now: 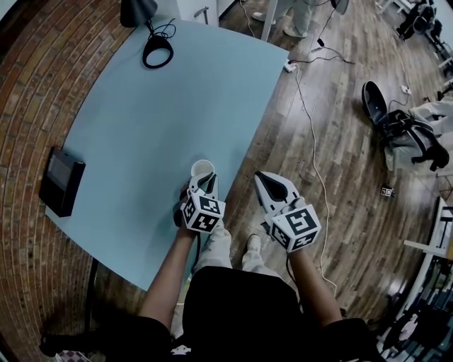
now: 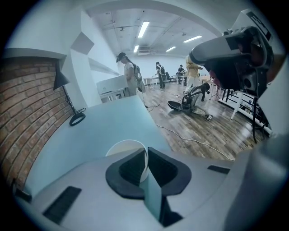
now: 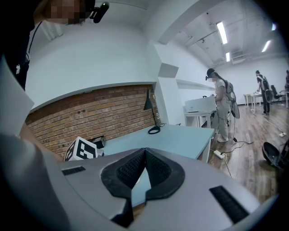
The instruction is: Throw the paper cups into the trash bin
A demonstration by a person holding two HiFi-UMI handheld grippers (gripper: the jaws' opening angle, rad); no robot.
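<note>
**Q:** How is the left tool shown?

**A:** The left tool is shown closed narrow on the paper cup. The cup's thin white wall is pinched between the two dark jaws, one jaw being set inside the mouth and the other outside it.

**Q:** And the right tool?

**A:** The right tool is shown with its jaws brought together, tips touching, and nothing is held between them. In the head view it is seen over the wooden floor, just beside the left tool and off the edge of the table.

**Q:** Where is the cup located?

**A:** The cup is seen upright, mouth up, close to the table edge nearest the person. Whether its base rests on the light blue surface cannot be told from these views.

**Q:** What else is marked around it?

**A:** A desk lamp with a black ring-shaped base is placed at the far end of the table, well apart from the cup. A black box is set at the table's left edge. A brick wall is seen beyond that edge. A white cable is laid across the floor to the right. Several people are seen standing in the background of the left gripper view.
</note>
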